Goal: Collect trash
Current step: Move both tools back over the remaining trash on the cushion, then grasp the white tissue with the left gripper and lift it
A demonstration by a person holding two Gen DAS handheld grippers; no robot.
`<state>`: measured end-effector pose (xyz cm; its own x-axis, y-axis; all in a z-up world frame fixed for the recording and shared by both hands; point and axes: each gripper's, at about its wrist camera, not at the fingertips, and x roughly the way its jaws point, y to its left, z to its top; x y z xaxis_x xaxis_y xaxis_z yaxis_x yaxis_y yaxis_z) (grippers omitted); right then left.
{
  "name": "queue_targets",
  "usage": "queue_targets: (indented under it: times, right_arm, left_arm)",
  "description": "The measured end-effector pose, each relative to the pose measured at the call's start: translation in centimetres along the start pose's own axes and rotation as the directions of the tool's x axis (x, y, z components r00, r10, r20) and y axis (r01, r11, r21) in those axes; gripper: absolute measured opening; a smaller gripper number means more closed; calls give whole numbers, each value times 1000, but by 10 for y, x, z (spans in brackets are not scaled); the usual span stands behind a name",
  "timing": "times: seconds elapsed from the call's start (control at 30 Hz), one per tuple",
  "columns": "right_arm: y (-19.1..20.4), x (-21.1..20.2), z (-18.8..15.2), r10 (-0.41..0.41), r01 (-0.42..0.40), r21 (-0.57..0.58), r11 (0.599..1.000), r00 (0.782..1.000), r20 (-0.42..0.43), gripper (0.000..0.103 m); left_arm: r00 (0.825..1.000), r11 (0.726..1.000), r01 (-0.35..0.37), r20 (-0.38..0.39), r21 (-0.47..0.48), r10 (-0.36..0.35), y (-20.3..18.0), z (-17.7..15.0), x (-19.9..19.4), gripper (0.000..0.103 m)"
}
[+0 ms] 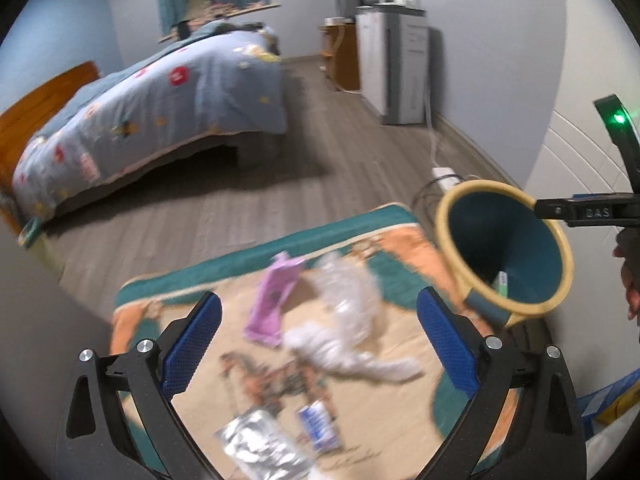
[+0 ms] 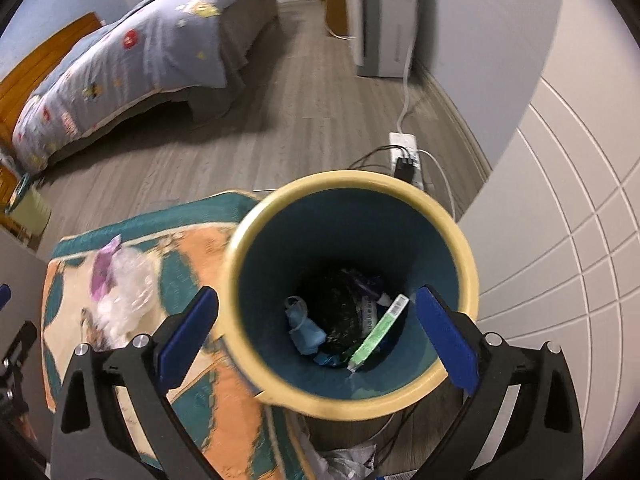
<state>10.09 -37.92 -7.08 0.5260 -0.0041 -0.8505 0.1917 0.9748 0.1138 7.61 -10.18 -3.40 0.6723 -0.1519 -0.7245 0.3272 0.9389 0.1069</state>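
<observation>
Across the back of the room sits a bed with a blue patterned cover, and a white cabinet stands by the far wall. Closer in, a teal-and-orange rug covers part of the wood floor. At its right edge stands the yellow-rimmed bin, teal inside, already holding a green box, a blue mask and some dark stuff. Still on the rug: crumpled clear plastic, a purple wrapper, a silver foil packet and a small blue-white packet. Left gripper hangs over that litter, fingers spread wide, holding nothing. Right gripper is above the bin mouth, also wide open and empty.
</observation>
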Motion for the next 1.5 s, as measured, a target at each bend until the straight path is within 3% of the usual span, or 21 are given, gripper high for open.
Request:
queue_targets:
  times: [0.2,0.37,0.6,0.77,0.87,1.07,1.27,1.3,1.47,1.5]
  right_arm:
    - [42,-28,-12,11,-9,-79,997,999,35,97]
    - [82,-35,-30,39,-37,-148,988,999,7,97]
    - [130,-32,-58,50,-57,-217,975,998,-40,97]
    - [153,-26,-71,26,-45,-253,967,997,-78,97]
    - [156,-26,-73,28,-48,-244,969,996,-86,97]
    - [155,-26,-72,7,-26,-228,973,996,-84,97]
    - [156,-21,-73,-6,-15,-238,971,996,-88,97]
    - [155,-20,-73,-6,-16,-233,972,996,-91,97]
    - [149,-18,-71,9,-30,-208,978,995,-98,97]
    - [148,-18,-70,10,-29,-205,978,995,-97,97]
  left_arm:
    - [999,991,-35,-29,-127,31,45,-33,-26,97]
    - [996,969,-61,-76,-241,44,76,-66,-40,97]
    - [989,958,-110,-122,-264,80,94,-101,-49,97]
    - [985,971,-104,-160,-213,70,85,-120,-38,97]
    - [983,974,-58,-185,-219,17,77,-132,-32,97]
    - [972,986,-49,-235,-159,11,46,-151,-20,97]
    - [945,989,44,-314,-144,-87,12,-170,-6,94]
    - [941,991,44,-329,-126,-84,7,-174,-3,92]
    - [901,995,53,-426,-81,-82,1,-187,14,33]
    - [899,996,48,-431,-77,-77,3,-187,15,29]
